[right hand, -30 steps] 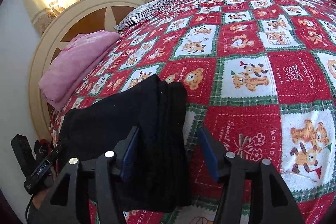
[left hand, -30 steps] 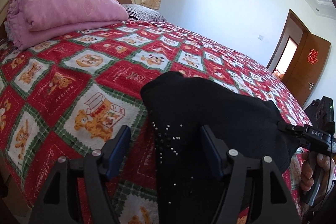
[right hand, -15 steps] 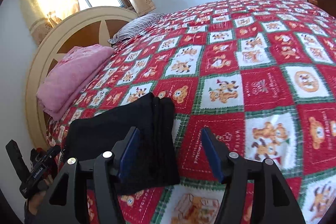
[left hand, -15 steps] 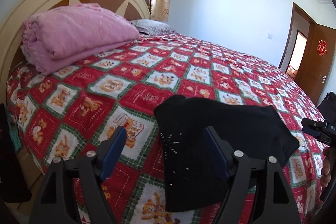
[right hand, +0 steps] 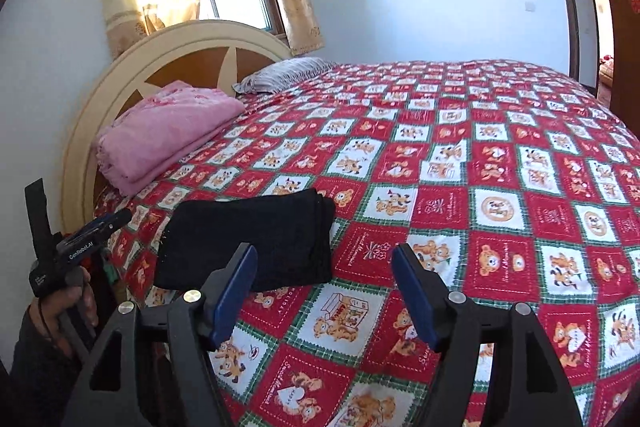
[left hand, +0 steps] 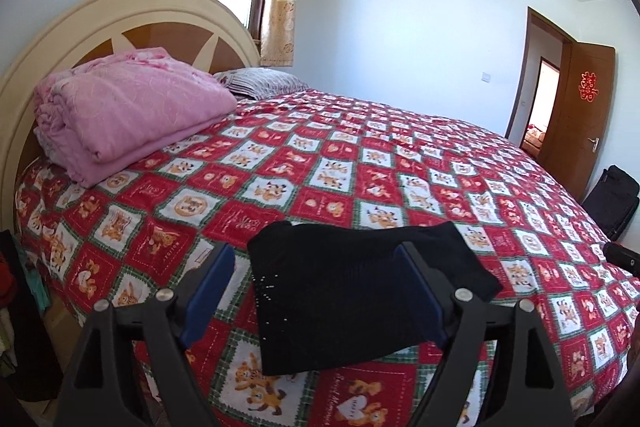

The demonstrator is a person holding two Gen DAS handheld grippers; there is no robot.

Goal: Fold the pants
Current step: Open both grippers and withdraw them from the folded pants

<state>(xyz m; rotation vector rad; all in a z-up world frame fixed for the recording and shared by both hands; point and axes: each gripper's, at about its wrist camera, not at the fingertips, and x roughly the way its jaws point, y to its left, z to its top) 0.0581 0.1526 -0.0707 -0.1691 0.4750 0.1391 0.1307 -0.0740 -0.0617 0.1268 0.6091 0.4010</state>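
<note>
Left wrist view shows the folded black pants lying flat on the red teddy-bear bedspread, low in the middle of the frame. The left gripper hangs in front of them with its blue pads spread wide, having just been opening; the cloth shows through the gap, but neither pad presses on it. A folded pink quilt sits at the upper left by the headboard.

From the right wrist view the pants lie left of centre, near the bed's edge. The right gripper has also just been opening, its jaws apart and empty, and only its left pad overlaps the pants' lower right corner in the picture.
</note>
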